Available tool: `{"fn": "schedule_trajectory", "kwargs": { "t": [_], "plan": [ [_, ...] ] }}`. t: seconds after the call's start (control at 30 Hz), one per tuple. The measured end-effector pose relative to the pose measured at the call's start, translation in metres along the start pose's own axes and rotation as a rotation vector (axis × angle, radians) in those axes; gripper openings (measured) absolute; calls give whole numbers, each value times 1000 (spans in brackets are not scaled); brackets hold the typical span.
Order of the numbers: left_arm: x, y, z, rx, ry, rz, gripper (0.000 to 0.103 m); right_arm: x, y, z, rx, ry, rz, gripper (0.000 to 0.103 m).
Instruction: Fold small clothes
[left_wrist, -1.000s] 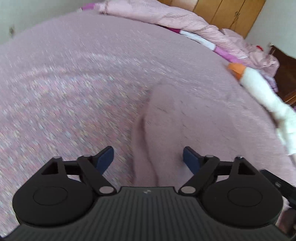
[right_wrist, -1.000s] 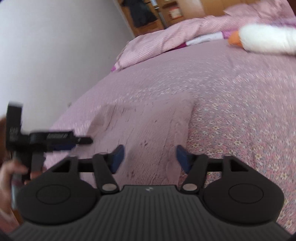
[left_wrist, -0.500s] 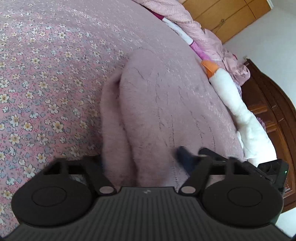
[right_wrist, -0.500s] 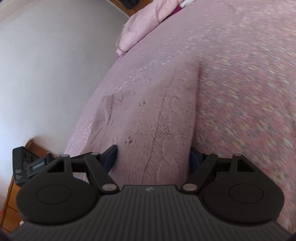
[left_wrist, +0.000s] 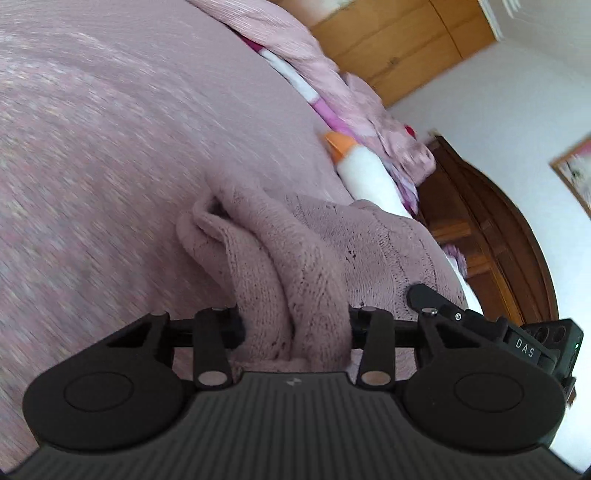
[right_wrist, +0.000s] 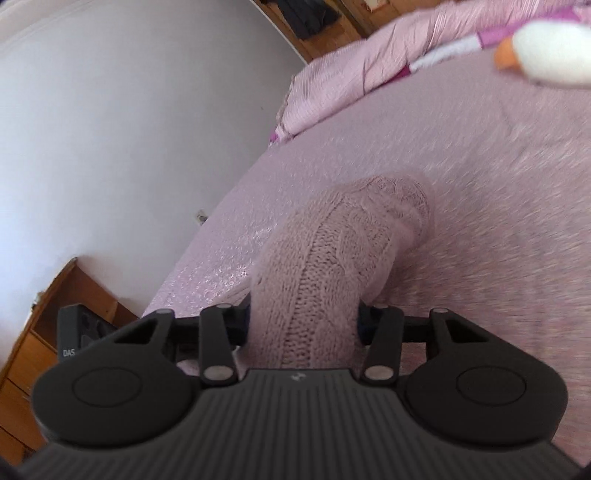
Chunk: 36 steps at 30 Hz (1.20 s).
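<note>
A pale pink knitted garment lies on the pink floral bedspread. My left gripper is shut on one bunched end of it, and the knit hangs out between the jaws in folds. My right gripper is shut on the other end of the same garment, which stretches forward from the jaws with its far end resting on the bedspread. The right gripper's body shows at the right of the left wrist view. The fingertips of both are hidden by the knit.
A white plush goose with an orange beak lies on the bed beyond the garment, also in the right wrist view. A rumpled pink quilt is piled along the far side. A dark wooden headboard and a white wall border the bed.
Both grippers were open above the flat garment a second ago. They came down onto its near edge, closed on it, and have lifted it so the knit now bunches and hangs.
</note>
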<state>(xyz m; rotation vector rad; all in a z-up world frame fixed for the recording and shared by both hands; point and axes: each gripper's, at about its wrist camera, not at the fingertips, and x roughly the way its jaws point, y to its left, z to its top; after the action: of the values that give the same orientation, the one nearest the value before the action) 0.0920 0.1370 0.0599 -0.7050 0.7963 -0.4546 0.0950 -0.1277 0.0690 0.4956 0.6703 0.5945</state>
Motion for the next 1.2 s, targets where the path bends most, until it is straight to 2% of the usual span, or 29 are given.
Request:
{"fn": "schedule_trajectory", "kwargs": {
  "t": [0.13, 0.23, 0.27, 0.33, 0.4, 0.43, 0.57, 0.67, 0.73, 0.83, 0.87, 0.93, 0.97, 1.2],
  "plan": [
    [19, -20, -42, 58, 81, 22, 47, -50, -10, -17, -7, -8, -65, 50],
    [39, -23, -72, 121, 156, 136, 48, -67, -31, -40, 0, 22, -134, 51],
    [42, -24, -79, 146, 161, 175, 56, -65, -39, -49, 9, 40, -163, 52],
    [40, -27, -86, 180, 144, 195, 61, -56, -57, -69, 29, 89, -225, 54],
    [34, -34, -90, 230, 133, 235, 70, -44, -69, -87, 8, 126, -288, 63],
    [30, -38, -92, 258, 125, 259, 72, -45, -71, -94, -4, 111, -300, 68],
    [20, -49, -90, 333, 89, 324, 74, -56, -69, -100, 13, 67, -302, 68],
    [12, -52, -86, 379, 59, 377, 76, -75, -60, -103, -42, 42, -336, 68],
    [8, -54, -86, 417, 45, 433, 77, -94, -52, -104, -85, -13, -357, 63],
    [8, -45, -80, 406, 43, 478, 77, -110, -38, -109, -157, -59, -376, 29],
    [7, -41, -79, 392, 44, 482, 78, -109, -37, -111, -164, -45, -368, 25],
    [6, -34, -76, 369, 45, 483, 80, -99, -38, -118, -178, 1, -341, 25],
    [6, -33, -74, 364, 44, 485, 80, -92, -38, -122, -193, 20, -358, 25],
    [-4, -50, -73, 382, 20, 454, 80, -93, -32, -117, -203, 39, -383, 26]
  ]
}}
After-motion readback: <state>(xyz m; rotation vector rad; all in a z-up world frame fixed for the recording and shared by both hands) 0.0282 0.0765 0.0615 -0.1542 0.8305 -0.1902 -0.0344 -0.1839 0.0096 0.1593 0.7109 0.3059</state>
